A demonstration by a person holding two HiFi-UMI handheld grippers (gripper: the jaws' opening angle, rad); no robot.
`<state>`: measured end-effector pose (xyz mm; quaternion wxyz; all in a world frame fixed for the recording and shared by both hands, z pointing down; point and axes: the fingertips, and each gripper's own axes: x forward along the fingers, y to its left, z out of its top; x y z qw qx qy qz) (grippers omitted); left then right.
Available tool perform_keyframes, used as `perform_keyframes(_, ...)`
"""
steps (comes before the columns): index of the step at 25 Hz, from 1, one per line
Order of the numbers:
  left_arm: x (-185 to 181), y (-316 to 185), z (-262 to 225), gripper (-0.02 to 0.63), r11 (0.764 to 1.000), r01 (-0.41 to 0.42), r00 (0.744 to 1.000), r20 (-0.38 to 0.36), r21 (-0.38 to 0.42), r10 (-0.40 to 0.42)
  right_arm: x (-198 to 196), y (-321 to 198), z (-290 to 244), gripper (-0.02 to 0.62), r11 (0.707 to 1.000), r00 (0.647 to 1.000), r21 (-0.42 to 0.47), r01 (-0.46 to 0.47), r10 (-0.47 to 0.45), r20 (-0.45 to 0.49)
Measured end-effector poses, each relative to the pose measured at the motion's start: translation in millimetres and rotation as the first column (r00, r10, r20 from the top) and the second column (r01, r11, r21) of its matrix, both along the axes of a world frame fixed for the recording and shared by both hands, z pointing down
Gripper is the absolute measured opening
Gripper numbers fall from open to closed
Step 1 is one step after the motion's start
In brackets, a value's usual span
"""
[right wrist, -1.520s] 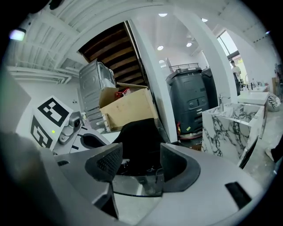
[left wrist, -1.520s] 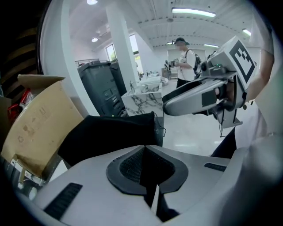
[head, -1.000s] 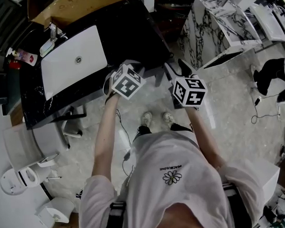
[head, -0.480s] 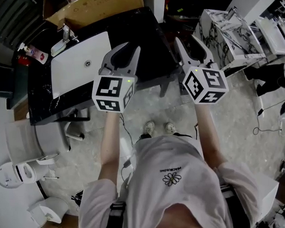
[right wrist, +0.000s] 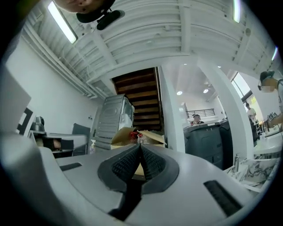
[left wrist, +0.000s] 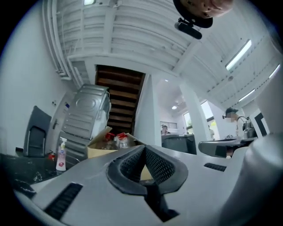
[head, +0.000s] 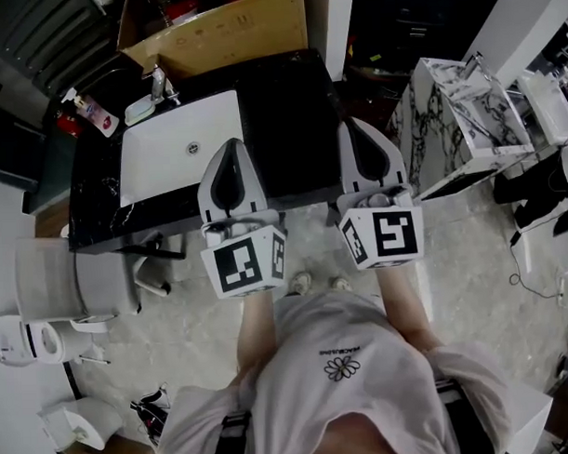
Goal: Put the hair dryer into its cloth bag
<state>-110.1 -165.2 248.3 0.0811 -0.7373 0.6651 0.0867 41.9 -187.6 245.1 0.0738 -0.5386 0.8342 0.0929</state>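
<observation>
Our left gripper (head: 227, 154) has just been closing and is shut, empty; the right gripper (head: 363, 135) likewise, jaws together on nothing. Hair dryer and cloth bag appear in no view. Lowering blind, we could strike the faucet (head: 157, 84). Only the head view shows the sink (head: 161, 156); the gripper views face the ceiling (left wrist: 132, 35).

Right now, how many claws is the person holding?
2: the left claw over the white sink's edge, the right claw over the black counter. Both shut, empty.
</observation>
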Motion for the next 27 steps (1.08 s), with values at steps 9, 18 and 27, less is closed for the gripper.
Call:
perform_keyframes(9,-3.8,4.9,12.6,0.015,0.998,0.042,0.998,0.048,-0.038,-0.04,-9.4,2.7,33.5,0.012,0.997,0.998,-0.078,0.017,-0.022,-0.059)
perform_keyframes(18,-6.5,6.6,23.6,0.015,0.996,0.009,1.0,0.008,-0.086,-0.008,-13.5,2.5,37.5,0.012,0.996,0.997,-0.083,0.038,-0.043,-0.067)
perform_keyframes(27,-8.2,7.0,33.5,0.015,0.993,0.013,1.0,0.014,-0.118,-0.011,-8.7,0.9,39.9,0.012,0.996,0.997,-0.089,0.027,-0.034,-0.07)
